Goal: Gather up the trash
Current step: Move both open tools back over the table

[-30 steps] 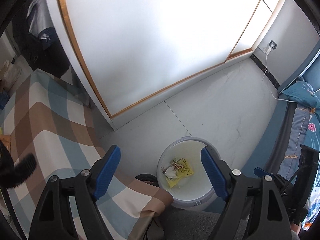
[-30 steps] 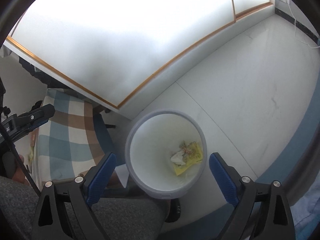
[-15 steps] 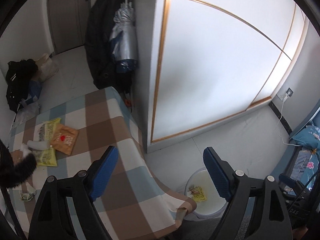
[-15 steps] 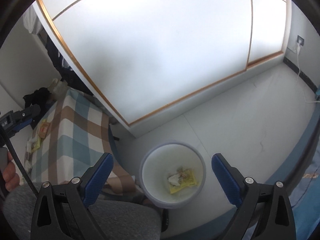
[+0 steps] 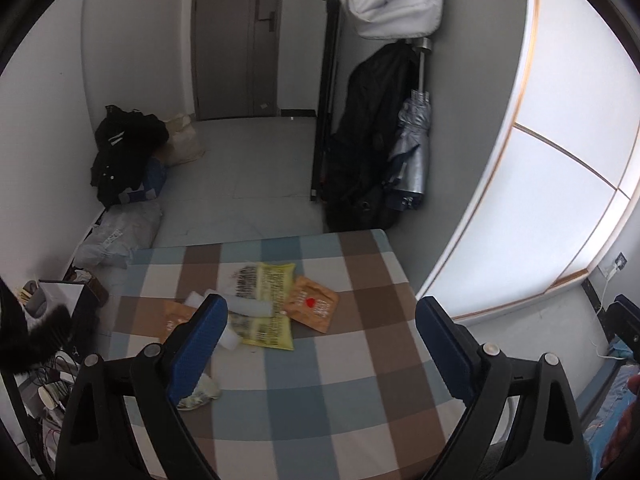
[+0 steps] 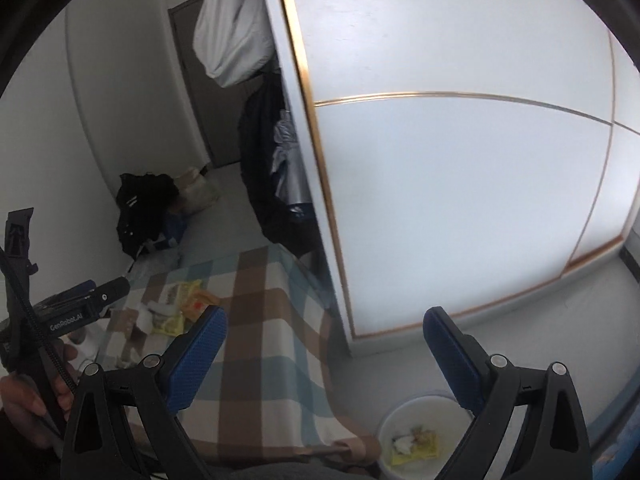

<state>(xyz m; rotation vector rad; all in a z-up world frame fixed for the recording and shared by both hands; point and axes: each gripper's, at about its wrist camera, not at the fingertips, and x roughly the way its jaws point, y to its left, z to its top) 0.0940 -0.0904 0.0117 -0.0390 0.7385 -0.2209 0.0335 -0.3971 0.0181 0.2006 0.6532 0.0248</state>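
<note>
Trash lies on the checked tablecloth (image 5: 344, 380): yellow wrappers (image 5: 268, 304), an orange packet (image 5: 314, 304), a white roll (image 5: 248, 306) and a crumpled tissue (image 5: 198, 396). My left gripper (image 5: 320, 344) is open and empty above the table, short of the pile. My right gripper (image 6: 324, 354) is open and empty over the table's right edge. The white bin (image 6: 416, 436) stands on the floor at the table's corner and holds a yellow wrapper (image 6: 416, 446) and a tissue. The pile shows in the right wrist view too (image 6: 176, 308), with the left gripper's body (image 6: 80, 304) beside it.
A white wardrobe (image 6: 460, 180) stands right of the table. Dark coats and an umbrella (image 5: 384, 148) hang behind the table. Bags (image 5: 128, 152) lie on the floor by the far wall. A cluttered stand (image 5: 60, 312) is left of the table.
Both grippers have swung up and left, away from the bin toward the table. The trash pile has come into the left wrist view. Both stay open and empty.
</note>
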